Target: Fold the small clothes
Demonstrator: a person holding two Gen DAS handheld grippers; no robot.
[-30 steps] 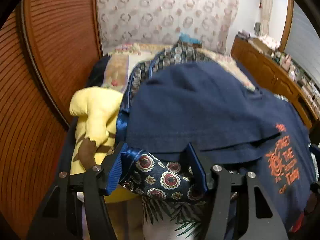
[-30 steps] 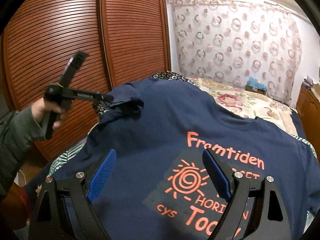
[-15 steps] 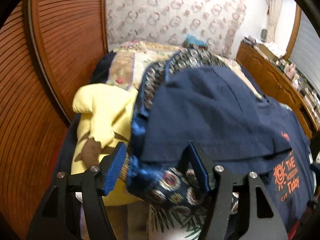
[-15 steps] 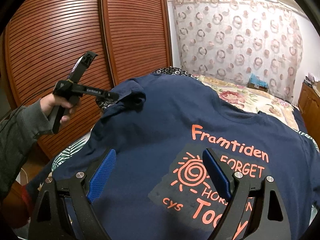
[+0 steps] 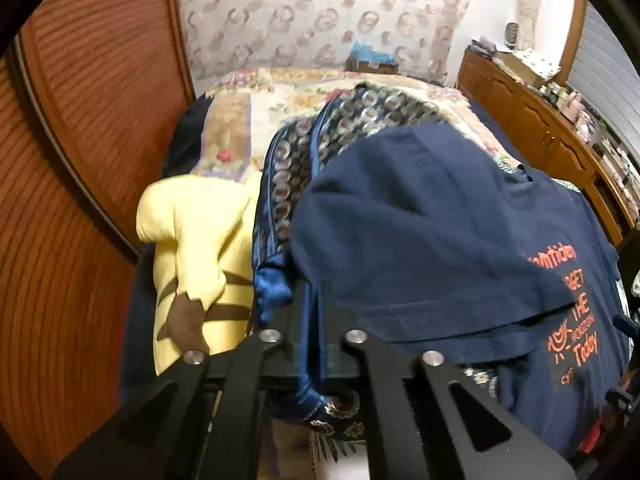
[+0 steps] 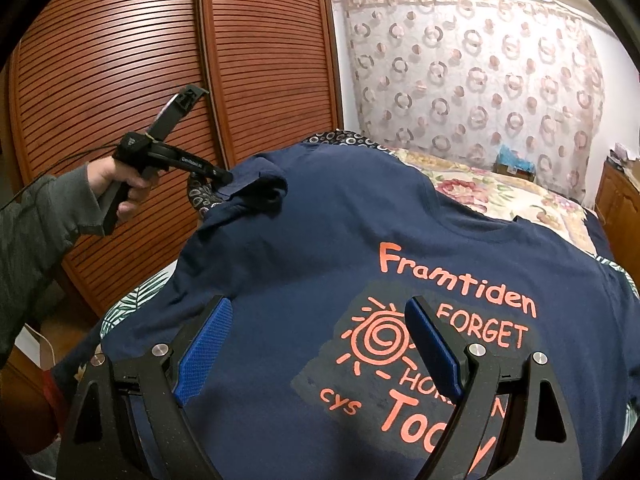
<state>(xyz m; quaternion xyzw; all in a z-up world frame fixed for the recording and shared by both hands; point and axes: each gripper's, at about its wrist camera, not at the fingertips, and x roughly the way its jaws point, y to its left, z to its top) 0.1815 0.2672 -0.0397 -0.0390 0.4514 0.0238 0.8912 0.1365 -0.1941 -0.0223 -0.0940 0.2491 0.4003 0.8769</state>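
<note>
A floral bed [image 6: 500, 196] fills the frame's middle, shutter doors [image 6: 120, 80] upper left. The left gripper [image 5: 312, 320] clenches the navy shirt [image 6: 340, 248]; the right gripper [image 6: 316, 344] is spread.

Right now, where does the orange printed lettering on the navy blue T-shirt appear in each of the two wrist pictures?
Left wrist view: the orange printed lettering sits at the far right edge, on the navy blue T-shirt, right of the left gripper.
Right wrist view: the lettering fills the lower centre-right, partly behind the right gripper.
Shared landmark: the pale ring-patterned curtain behind the bed.
</note>
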